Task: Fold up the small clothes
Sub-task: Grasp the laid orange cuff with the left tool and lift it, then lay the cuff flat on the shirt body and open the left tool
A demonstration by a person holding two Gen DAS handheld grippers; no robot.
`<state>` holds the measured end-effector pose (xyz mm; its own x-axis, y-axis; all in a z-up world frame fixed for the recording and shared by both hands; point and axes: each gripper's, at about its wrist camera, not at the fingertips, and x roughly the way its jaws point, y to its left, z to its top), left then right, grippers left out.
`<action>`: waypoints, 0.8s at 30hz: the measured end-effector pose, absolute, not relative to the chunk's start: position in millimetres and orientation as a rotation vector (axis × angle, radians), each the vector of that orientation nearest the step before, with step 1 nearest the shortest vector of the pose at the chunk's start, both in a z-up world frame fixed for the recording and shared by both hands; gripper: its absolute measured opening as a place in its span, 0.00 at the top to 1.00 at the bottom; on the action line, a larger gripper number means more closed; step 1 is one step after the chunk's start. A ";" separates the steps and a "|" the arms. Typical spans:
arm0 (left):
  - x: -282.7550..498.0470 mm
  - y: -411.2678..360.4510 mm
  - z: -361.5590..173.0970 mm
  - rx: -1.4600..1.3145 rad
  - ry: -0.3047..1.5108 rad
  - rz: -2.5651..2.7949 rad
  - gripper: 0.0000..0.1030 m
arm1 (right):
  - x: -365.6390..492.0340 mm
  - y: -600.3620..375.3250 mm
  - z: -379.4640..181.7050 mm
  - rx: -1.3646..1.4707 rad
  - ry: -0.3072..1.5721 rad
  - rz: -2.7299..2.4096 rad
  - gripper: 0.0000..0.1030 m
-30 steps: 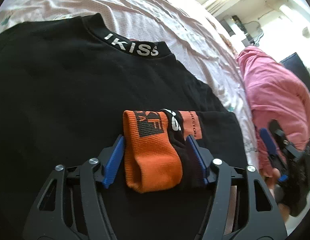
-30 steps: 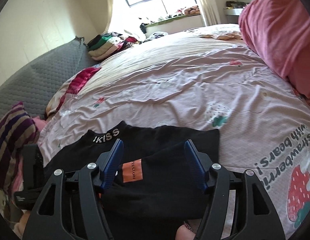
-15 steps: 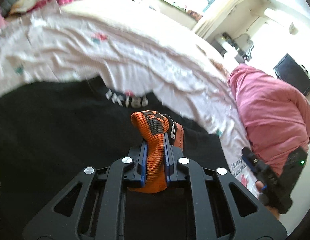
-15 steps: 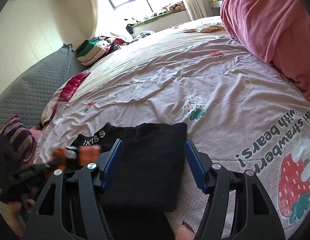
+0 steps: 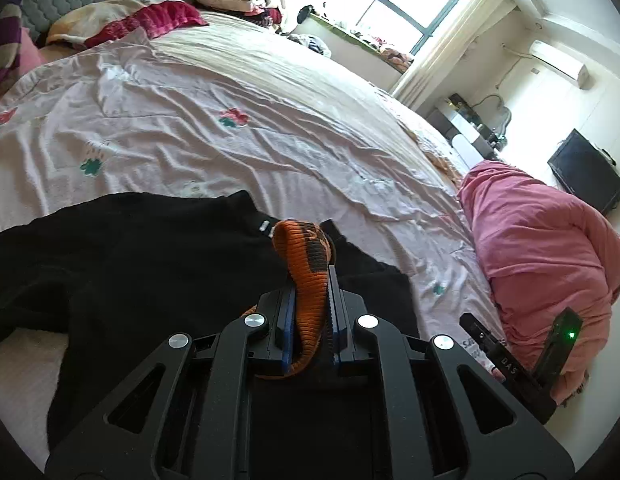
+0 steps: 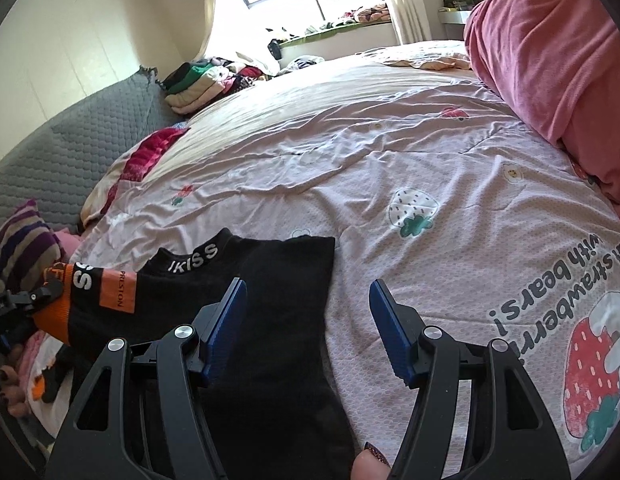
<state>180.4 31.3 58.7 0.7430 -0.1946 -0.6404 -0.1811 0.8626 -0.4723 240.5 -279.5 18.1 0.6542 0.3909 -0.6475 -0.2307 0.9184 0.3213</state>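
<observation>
A black top (image 5: 122,264) with a white-lettered collar (image 6: 194,259) lies on the bedsheet. Its sleeve ends in an orange knit cuff (image 5: 308,276). My left gripper (image 5: 312,312) is shut on that cuff and holds it raised above the garment; in the right wrist view the lifted cuff (image 6: 58,304) shows at far left with the sleeve's orange patch (image 6: 118,290). My right gripper (image 6: 308,320) hangs open over the top's right edge, nothing between its blue pads. A folded black part (image 6: 294,280) lies under it.
The pale pink printed bedsheet (image 6: 410,152) stretches ahead. A pink duvet heap (image 5: 550,256) sits at the right. Folded clothes (image 6: 198,80) are stacked by the grey headboard. A striped cushion (image 6: 18,240) lies at the left. A fingertip (image 6: 370,466) shows at the bottom edge.
The left gripper closed on the orange cuff and lifted it off the black top, tilting upward so more of the bed shows. The right gripper stayed open and barely moved.
</observation>
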 end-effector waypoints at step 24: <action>184.9 53.2 19.2 -0.428 0.864 0.127 0.88 | 228.8 -208.8 -10.3 -0.026 0.845 0.448 0.40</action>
<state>184.9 53.2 19.2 0.6482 -0.0631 -0.7589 -0.2786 0.9078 -0.3134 228.8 -208.8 -10.3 0.5765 0.3731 -0.7270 -0.3932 0.9066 0.1534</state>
